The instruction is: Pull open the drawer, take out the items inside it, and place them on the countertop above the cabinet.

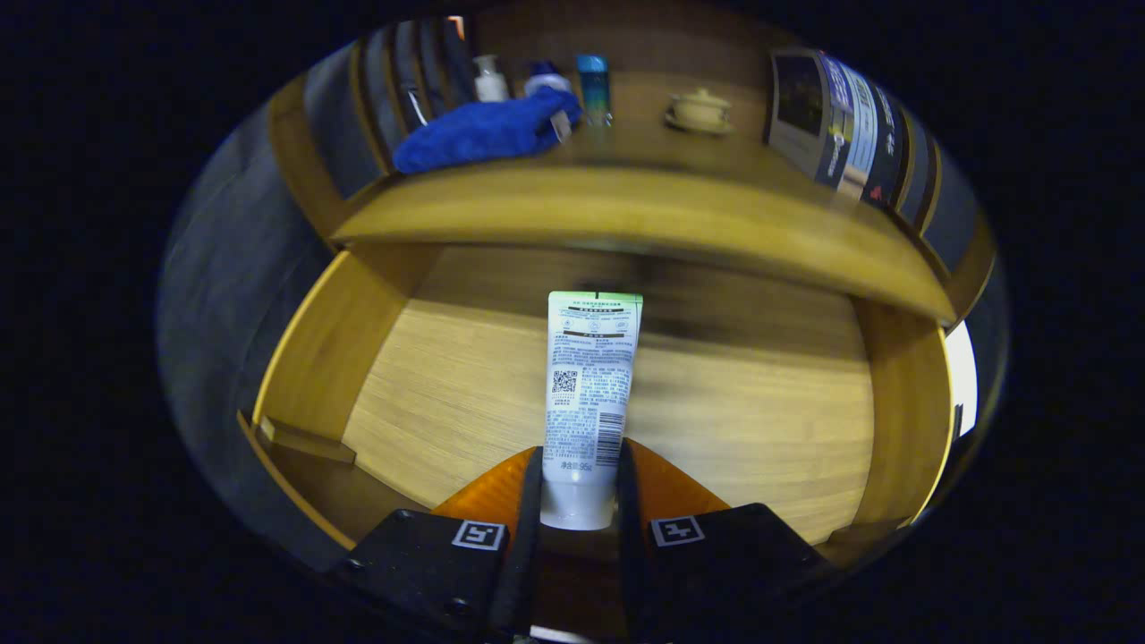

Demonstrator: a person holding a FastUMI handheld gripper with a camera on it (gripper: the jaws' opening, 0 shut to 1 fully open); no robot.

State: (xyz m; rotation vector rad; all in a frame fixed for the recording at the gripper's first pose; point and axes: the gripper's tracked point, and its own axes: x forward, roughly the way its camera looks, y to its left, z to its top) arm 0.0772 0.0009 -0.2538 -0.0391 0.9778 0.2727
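Far left, above the open drawer (358, 313): dark upright books (394, 98) standing at the left end of the bench (626, 210). Just right of those, a blue cloth (487, 130) lying bunched on the bench top, with a small white bottle (489, 79) and a white container with a blue cap (546, 80) behind it near the back wall. Next along, a slim blue-capped bottle (594, 88), upright, just beside the cloth's right end. Further right, well apart from the bottles, a pale lidded cup on a saucer (699, 112). At the right end, more books or boxes (836, 121) leaning, printed covers facing out. Below the bench front, drawer pulled out, wooden floor bare apart from one item; left wall at an angle, right wall (908, 411) near a bright gap. In the middle, a white tube (590, 394) with a green band at its far end and printed text along its length, pointing away from the claw (579, 496), cap end nearest. Claw closed in on the tube's cap end, one finger (528, 501) against the left side, the other against the right, pinching it. Cannot tell whether the tube rests on the drawer floor or is lifted just clear of it.
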